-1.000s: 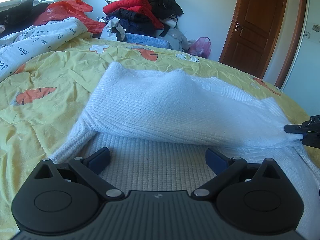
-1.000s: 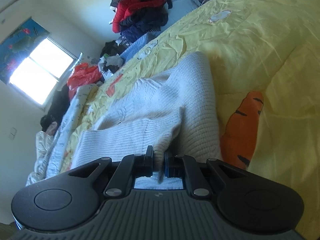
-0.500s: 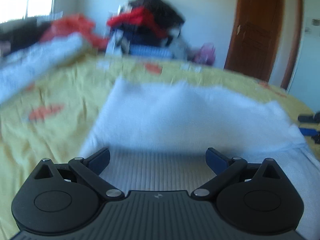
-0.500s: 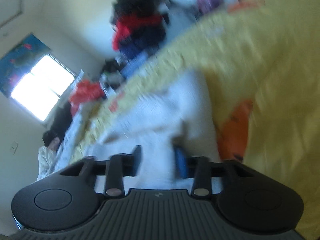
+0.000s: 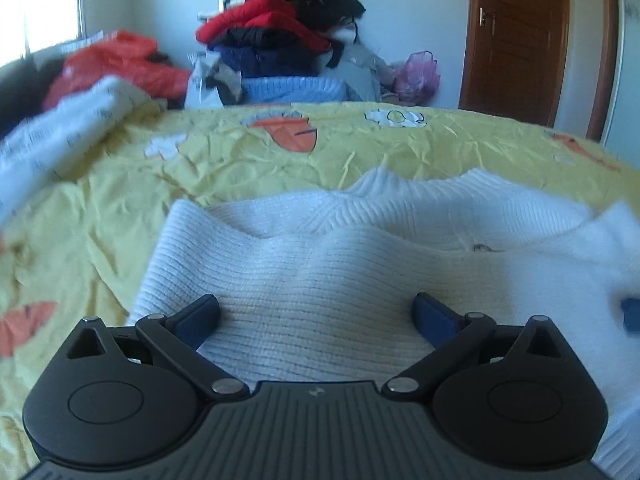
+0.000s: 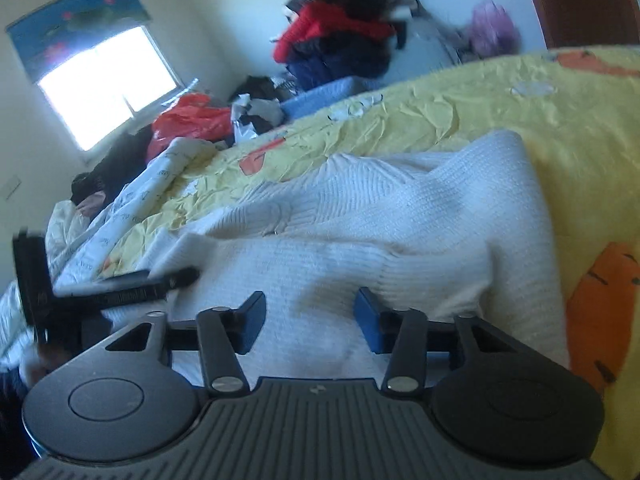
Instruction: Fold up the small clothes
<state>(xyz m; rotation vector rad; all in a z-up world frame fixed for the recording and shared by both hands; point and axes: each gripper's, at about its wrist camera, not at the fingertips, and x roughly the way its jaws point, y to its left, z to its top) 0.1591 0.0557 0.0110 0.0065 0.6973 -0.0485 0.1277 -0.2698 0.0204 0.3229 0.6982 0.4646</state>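
Note:
A white knitted sweater (image 5: pixel 360 264) lies folded over itself on the yellow carrot-print bed cover (image 5: pixel 360 152). My left gripper (image 5: pixel 316 314) hovers low over its near part, jaws wide open and nothing between them. In the right wrist view the sweater (image 6: pixel 400 220) spreads from the middle to the right, a folded sleeve lying on top. My right gripper (image 6: pixel 310 312) stands open over the cloth, pads apart and not pressing on it. One blue fingertip (image 5: pixel 631 314) of it shows at the right edge of the left wrist view. The left gripper's fingers (image 6: pixel 132 284) show blurred at the left.
A tall pile of red, black and blue clothes (image 5: pixel 280 32) stands beyond the bed's far edge. A white printed quilt (image 5: pixel 60 132) and orange cloth lie at the far left. A brown door (image 5: pixel 516 36) is at the back right.
My right gripper has let go of the sweater edge it pinched, and its jaws now stand apart. The lifted fold has dropped flat. Both grippers have shifted sideways over the sweater.

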